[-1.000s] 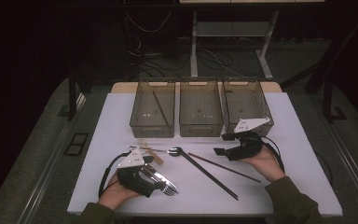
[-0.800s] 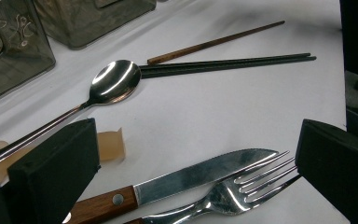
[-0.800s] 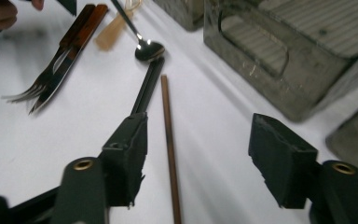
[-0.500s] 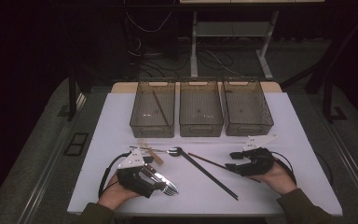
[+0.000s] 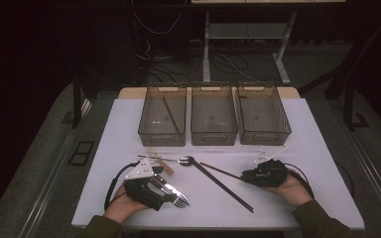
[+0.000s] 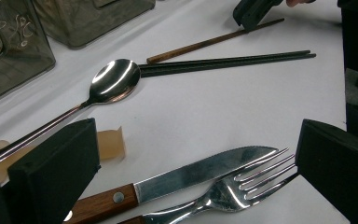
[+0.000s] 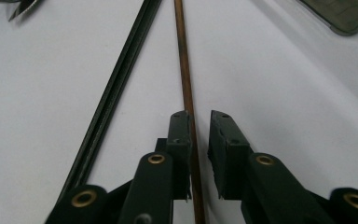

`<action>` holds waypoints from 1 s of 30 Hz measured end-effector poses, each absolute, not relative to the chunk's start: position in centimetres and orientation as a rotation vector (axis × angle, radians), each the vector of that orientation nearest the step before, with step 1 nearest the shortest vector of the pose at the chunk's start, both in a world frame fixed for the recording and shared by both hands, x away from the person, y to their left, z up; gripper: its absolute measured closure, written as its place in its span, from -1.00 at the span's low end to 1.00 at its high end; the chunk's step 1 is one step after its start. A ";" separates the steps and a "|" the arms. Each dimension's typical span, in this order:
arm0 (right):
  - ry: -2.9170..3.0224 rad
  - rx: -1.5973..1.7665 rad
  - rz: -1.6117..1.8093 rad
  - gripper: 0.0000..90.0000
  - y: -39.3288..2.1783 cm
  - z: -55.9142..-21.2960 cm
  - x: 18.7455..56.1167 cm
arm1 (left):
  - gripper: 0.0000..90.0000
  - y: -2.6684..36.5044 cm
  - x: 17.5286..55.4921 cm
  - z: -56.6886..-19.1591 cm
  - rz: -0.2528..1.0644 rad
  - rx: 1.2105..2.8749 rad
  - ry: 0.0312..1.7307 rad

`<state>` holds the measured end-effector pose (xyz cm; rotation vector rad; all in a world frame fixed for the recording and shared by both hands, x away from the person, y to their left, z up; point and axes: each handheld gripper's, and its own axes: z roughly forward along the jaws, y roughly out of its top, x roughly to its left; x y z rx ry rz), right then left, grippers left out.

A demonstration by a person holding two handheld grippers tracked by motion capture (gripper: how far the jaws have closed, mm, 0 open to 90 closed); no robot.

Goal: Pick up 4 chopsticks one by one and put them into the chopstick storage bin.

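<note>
Closing right claw (image 7: 199, 122) straddling brown chopstick (image 7: 184, 79), pads not pressing; left claw (image 6: 193, 154) apart.

The brown chopstick (image 7: 185, 70) runs off the bottom edge (the fork's (image 6: 223, 193) handle is cropped too).

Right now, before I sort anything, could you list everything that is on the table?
bins: three, clear grey, row at far side
binned chopstick: one, brown, left bin
loose chopstick: one, brown, between right gripper's jaws
black chopsticks: one pair, centre
spoon: one, silver, beside them
knife: one, wooden handle, near edge
fork: one, silver, beside knife
table: one, white
left gripper: open, over knife and fork
right gripper: just been closing, gap remains
</note>
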<state>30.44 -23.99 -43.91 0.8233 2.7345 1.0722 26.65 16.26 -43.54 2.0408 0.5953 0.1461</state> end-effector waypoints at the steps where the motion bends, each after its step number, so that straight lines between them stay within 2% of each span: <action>1: 2.738 0.821 1.071 0.76 -24.0 -44.0 30.4 | -1.00 16.3 26.6 -43.5 0.146 2.040 0.596; 11: 2.770 0.809 1.039 0.87 -23.7 -44.3 30.5 | -1.00 16.3 26.6 -43.5 0.146 2.046 0.591; 30: 2.782 0.804 1.036 0.91 -23.8 -44.2 30.6 | -1.00 16.2 26.6 -43.5 0.146 2.049 0.587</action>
